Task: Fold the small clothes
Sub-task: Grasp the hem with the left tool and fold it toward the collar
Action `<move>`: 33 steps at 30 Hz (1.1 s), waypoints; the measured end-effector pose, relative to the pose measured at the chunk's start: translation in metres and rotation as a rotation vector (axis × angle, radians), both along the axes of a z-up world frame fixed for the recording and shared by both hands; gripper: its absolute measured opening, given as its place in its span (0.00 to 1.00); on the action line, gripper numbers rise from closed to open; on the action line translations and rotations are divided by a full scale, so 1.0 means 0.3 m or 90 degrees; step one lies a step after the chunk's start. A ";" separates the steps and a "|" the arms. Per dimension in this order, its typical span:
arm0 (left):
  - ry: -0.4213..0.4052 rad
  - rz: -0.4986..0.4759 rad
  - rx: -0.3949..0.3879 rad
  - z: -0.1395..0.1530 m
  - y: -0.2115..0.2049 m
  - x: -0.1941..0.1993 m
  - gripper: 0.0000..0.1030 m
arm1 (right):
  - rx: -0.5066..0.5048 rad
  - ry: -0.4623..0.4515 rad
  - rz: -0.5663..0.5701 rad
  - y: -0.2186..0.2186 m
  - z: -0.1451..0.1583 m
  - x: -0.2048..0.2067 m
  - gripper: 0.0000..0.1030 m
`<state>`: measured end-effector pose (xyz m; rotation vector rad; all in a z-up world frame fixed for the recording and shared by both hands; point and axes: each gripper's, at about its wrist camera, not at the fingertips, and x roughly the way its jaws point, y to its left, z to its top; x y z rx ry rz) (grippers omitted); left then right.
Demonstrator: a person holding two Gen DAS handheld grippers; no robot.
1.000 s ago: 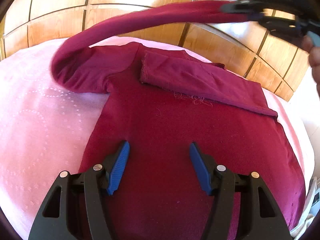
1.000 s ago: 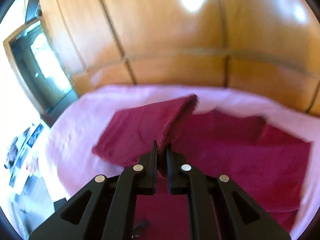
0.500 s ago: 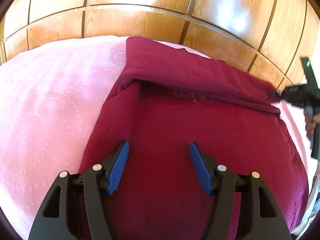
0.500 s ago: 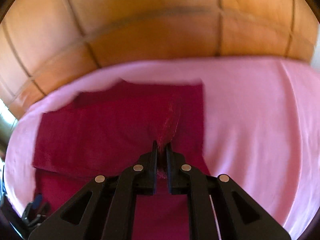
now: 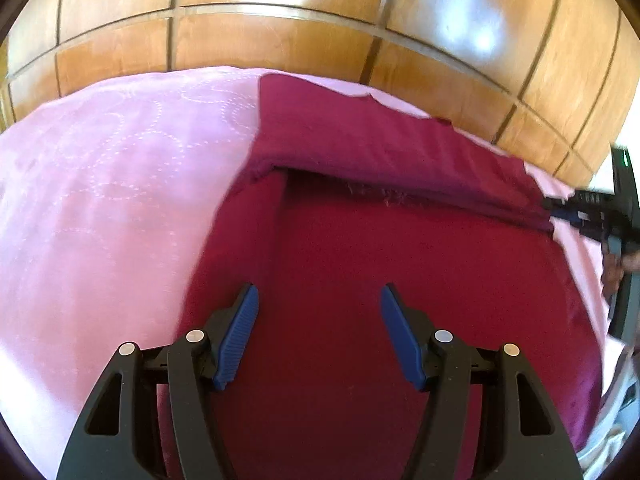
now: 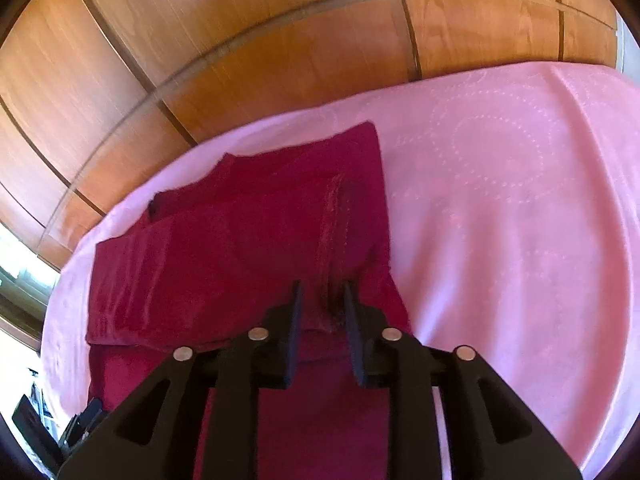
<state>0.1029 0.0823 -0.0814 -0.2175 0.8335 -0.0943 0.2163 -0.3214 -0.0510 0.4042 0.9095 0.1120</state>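
A maroon long-sleeved top (image 5: 360, 280) lies flat on a pink bedspread (image 5: 100, 200). One sleeve (image 5: 400, 160) is folded across the chest, over the other sleeve. My left gripper (image 5: 318, 304) hovers open over the lower body of the top, with nothing between its blue pads. In the right wrist view, my right gripper (image 6: 322, 296) is low over the top (image 6: 220, 240). Its jaws are opening and the sleeve's cuff (image 6: 332, 280) lies slack between them, not pinched. The same gripper (image 5: 560, 206) shows at the top's right edge.
Glossy wooden panels (image 5: 280, 40) rise right behind the bed. Bare pink bedspread (image 6: 500, 200) stretches wide beside the top. A person's hand (image 5: 624, 264) holds the right gripper at the bed's right side. Dark clutter (image 6: 40, 428) sits beyond the bed's edge.
The right gripper carried the sleeve from high at the far left across the chest, laid it flat and parted its jaws. The left gripper stayed put.
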 end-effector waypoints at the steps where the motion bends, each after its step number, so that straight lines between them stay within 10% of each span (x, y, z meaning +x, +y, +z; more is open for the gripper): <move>1: -0.003 0.015 -0.013 0.017 0.027 0.006 0.60 | -0.002 -0.007 -0.002 -0.002 0.014 -0.012 0.31; 8: 0.005 0.106 -0.126 0.094 0.199 0.146 0.60 | -0.029 -0.038 0.036 0.103 0.072 -0.001 0.32; 19: 0.081 0.073 -0.198 0.034 0.216 0.551 0.60 | -0.058 -0.049 0.066 0.199 0.052 0.084 0.50; 20: 0.097 0.075 -0.211 0.011 0.218 0.581 0.43 | -0.058 -0.048 0.067 0.201 0.048 0.091 0.50; 23: 0.082 0.081 -0.177 0.003 0.218 0.599 0.13 | -0.060 -0.043 0.065 0.216 0.029 0.116 0.50; 25: 0.063 0.094 -0.161 0.011 0.232 0.580 0.09 | -0.053 -0.046 0.070 0.227 0.024 0.121 0.50; 33: 0.006 0.153 0.016 0.075 0.191 0.533 0.24 | -0.134 -0.048 0.080 0.335 -0.083 0.145 0.53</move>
